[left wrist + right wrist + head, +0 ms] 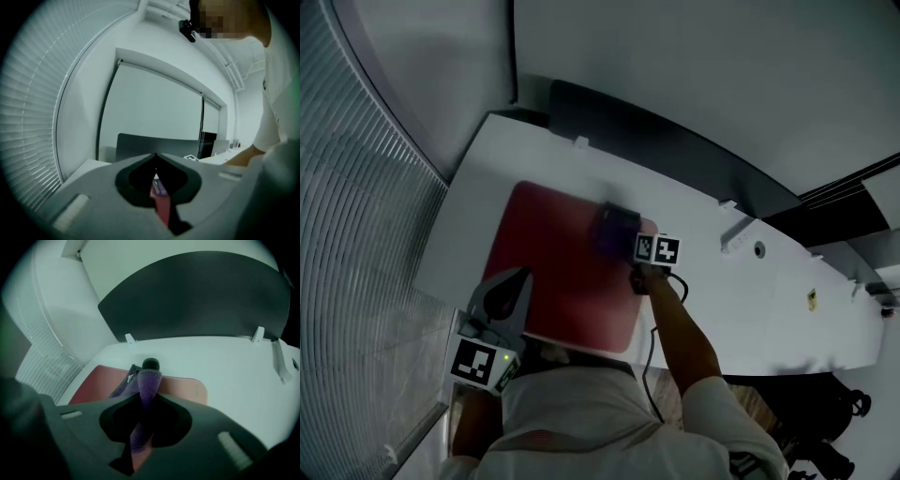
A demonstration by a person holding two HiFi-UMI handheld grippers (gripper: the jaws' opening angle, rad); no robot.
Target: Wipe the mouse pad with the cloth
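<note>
Head view shows the right forearm [682,330] stretched forward over the mouse pad [553,281], bare from the elbow, a short white sleeve above it. The right gripper [628,246] sits at the pad's far right corner, its jaws clenched on the cloth [615,231]. In the right gripper view the cloth [149,380] is a fuzzy purple fabric, bunched into a thick roll that runs up between the jaws and spills onto the pad [187,387].

The left gripper [517,279] is held close to the body at the pad's near left edge, its grey wedge-shaped jaws pointing inward over the pad. Its own view shows the jaw tips pressed together with nothing between them; whether they touch the pad is unclear.

The pad is a flat, matte red rectangle with rounded corners, lying on a smooth white table [722,281]. A dark panel [656,141] stands along the table's edge beyond the pad.
</note>
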